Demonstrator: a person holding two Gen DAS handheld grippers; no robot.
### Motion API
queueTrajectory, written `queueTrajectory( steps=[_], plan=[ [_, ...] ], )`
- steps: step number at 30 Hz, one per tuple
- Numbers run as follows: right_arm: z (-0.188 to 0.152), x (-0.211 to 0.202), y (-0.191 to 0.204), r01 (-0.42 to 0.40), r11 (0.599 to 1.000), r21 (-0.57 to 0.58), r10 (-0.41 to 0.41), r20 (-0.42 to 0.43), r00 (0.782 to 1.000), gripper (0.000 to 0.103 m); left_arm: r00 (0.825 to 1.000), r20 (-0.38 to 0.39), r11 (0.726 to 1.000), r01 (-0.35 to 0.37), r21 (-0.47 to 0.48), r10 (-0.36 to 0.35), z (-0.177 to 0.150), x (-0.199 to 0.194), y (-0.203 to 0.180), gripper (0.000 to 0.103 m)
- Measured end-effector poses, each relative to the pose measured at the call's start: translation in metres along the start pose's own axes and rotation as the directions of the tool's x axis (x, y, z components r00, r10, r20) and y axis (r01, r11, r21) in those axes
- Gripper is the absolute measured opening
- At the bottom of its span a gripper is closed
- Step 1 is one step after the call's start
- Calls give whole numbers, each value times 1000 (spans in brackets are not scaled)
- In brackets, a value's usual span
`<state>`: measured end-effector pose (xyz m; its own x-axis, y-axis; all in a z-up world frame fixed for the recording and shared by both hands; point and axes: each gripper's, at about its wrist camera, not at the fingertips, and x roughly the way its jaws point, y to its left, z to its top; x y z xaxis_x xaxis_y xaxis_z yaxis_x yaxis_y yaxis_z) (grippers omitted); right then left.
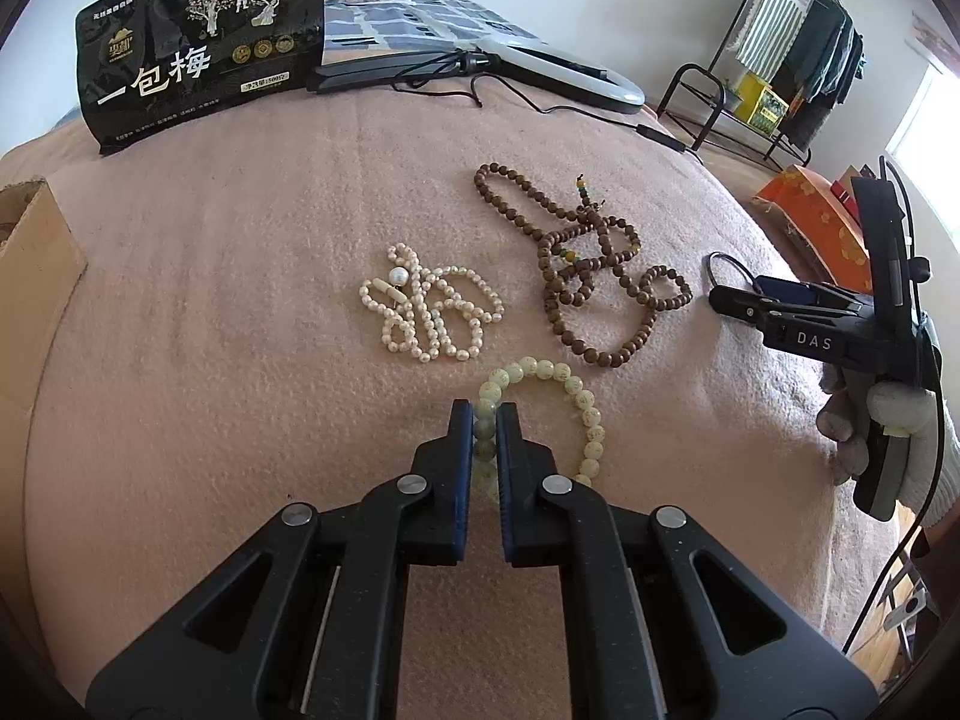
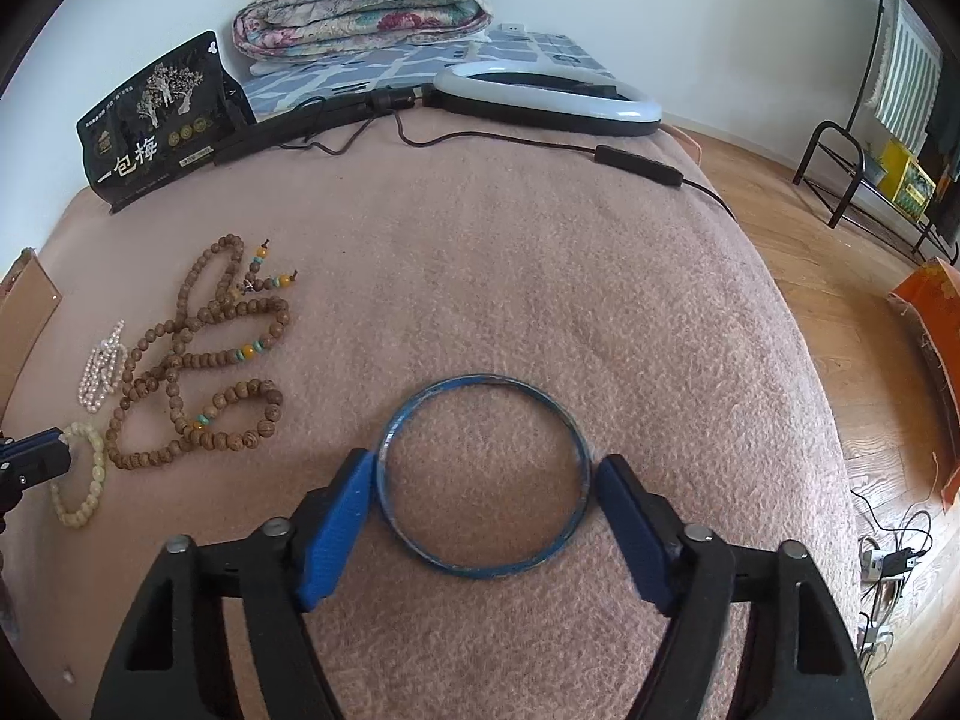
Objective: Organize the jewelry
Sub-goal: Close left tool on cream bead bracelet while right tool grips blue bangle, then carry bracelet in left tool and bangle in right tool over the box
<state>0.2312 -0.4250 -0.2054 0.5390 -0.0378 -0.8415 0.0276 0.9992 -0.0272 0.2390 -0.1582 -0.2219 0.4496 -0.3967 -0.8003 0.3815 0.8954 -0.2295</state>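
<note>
Left gripper (image 1: 485,414) is clamped on the near side of the pale green bead bracelet (image 1: 576,396), which lies on the pink blanket (image 1: 240,300) just in front of the pearl strand (image 1: 429,312) and brown bead necklace (image 1: 591,276). Right gripper (image 2: 483,480) stands wide, its blue pads (image 2: 342,516) touching both sides of the blue bangle (image 2: 480,384) lying flat on the blanket.

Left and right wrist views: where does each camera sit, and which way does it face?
Left wrist: on the left gripper, facing across the blanket; fingers pinch the pale bracelet; right gripper and gloved hand show.
Right wrist: on the right gripper, facing the ring light; fingers flank the blue bangle.
Shared: wooden beads, pearls, black bag.
</note>
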Motion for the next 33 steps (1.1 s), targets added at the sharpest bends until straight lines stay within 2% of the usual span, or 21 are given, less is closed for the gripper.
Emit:
queueTrajectory(
  steps=[10, 19, 33],
  plan=[
    [-2, -19, 5, -6, 1000, 3, 5, 22, 1000, 74, 999, 36, 999, -5, 43, 3, 0, -18, -10, 5],
    [-2, -49, 17, -32, 999, -5, 32, 69, 997, 74, 998, 67, 1000, -9, 26, 7, -3, -41, -3, 5],
    [-2, -87, 56, -73, 995, -67, 80, 107, 991, 74, 992, 117, 999, -37, -6, 38, -11, -85, 20, 5]
  ],
)
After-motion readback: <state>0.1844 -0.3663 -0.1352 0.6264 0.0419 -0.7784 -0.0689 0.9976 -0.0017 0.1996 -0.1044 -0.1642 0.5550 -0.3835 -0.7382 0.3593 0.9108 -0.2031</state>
